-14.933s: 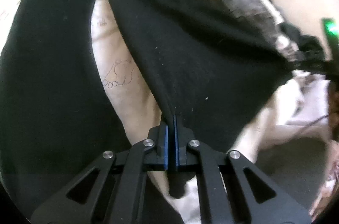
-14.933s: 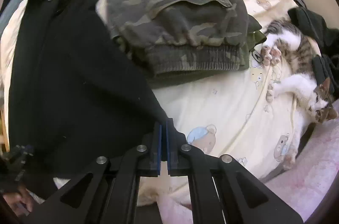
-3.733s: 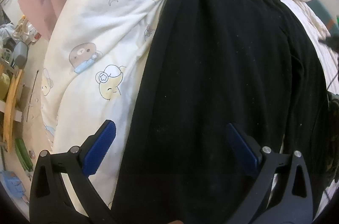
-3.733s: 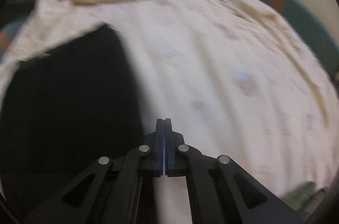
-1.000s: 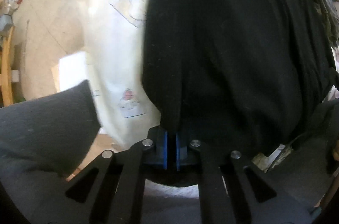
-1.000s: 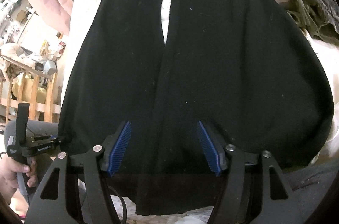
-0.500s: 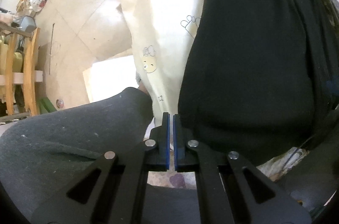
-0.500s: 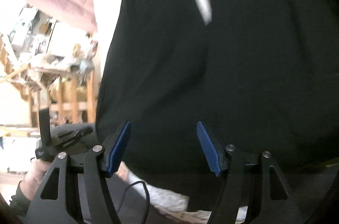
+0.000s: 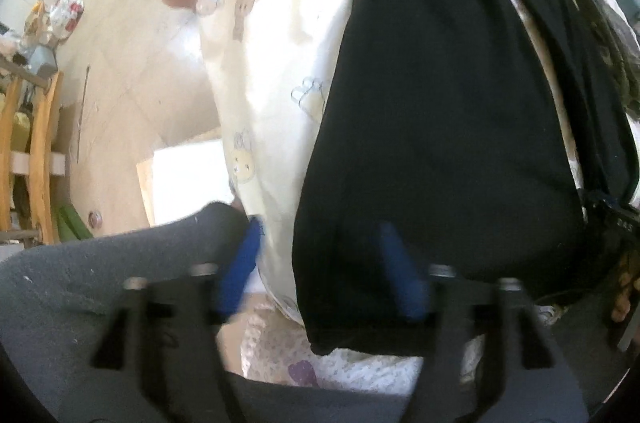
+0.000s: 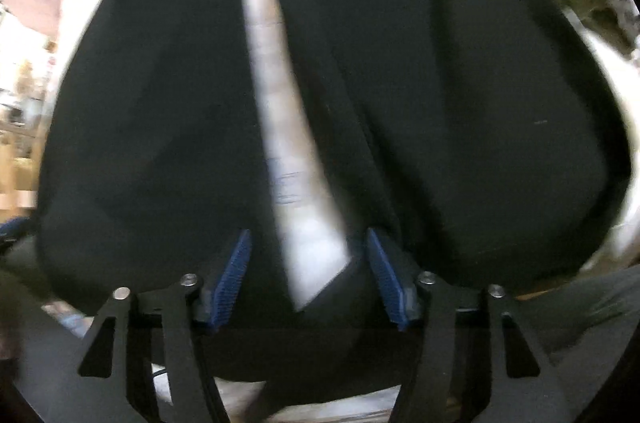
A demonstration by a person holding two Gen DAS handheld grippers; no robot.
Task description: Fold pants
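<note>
pants (image 10: 400,83) | on bed, under both claws | right claw (image 10: 308,275) closing, left claw (image 9: 324,267) opening

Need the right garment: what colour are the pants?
Black pants, clearest in the left wrist view.

Left gripper (image 9: 320,269) jaws opening over the black pants' (image 9: 440,103) edge on the cartoon-print bedsheet (image 9: 276,71).

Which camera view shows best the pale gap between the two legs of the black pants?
The right wrist view: the pale gap runs down the middle of the black pants. In the left wrist view the pants show only a thin sliver of it.
</note>
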